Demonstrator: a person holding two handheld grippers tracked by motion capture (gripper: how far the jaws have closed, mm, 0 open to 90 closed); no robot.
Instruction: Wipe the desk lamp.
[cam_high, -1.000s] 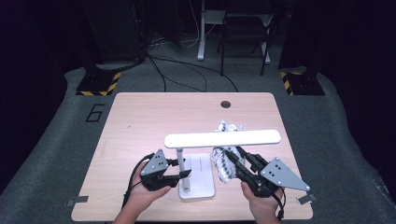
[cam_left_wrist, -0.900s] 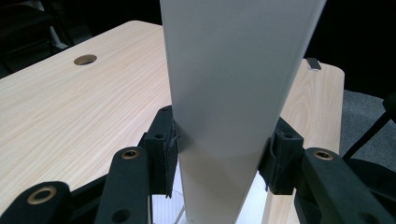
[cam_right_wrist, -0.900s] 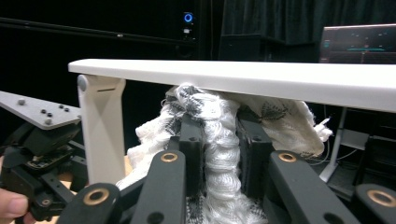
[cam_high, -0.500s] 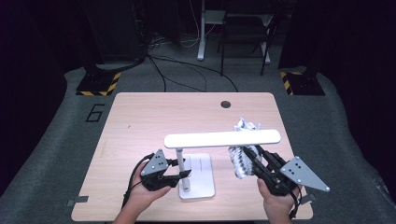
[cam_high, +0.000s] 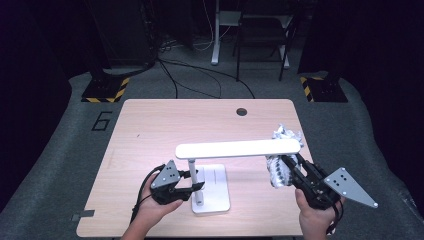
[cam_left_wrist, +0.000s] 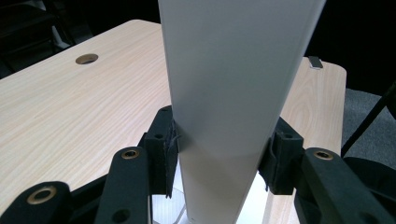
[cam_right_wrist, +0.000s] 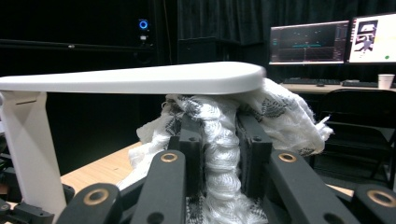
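**Desk lamp being wiped: cloth reaches the far end of the light bar**

The desk lamp (cam_high: 220, 165) stands near the front edge of the wooden table (cam_high: 165, 130), its white base flat on the top and its long light bar (cam_high: 239, 148) reaching out level toward the right. The left gripper (cam_high: 196, 186) clamps the upright post (cam_left_wrist: 224, 116) between its jaws at a middling width, pads pressed to both sides, steadying the lamp. The right gripper (cam_high: 287, 170) is squeezed tight on a bunched white patterned cloth (cam_right_wrist: 219, 140), which presses up against the underside of the bar's rounded tip.

Compared with a second ago, the cloth has slid along the bar from near the post out to its right end, while the left hand has not shifted. By my reading, the pass under the bar is nearly complete, and another surface of the lamp is likely next.

The tabletop is pale wood grain with a round cable hole (cam_high: 242, 111) near its far edge. Around it lies grey carpet with a painted number, yellow-and-black striped stand feet, loose cables and dark curtains; the right gripper view catches lit monitors (cam_right_wrist: 308, 42) on a distant desk.
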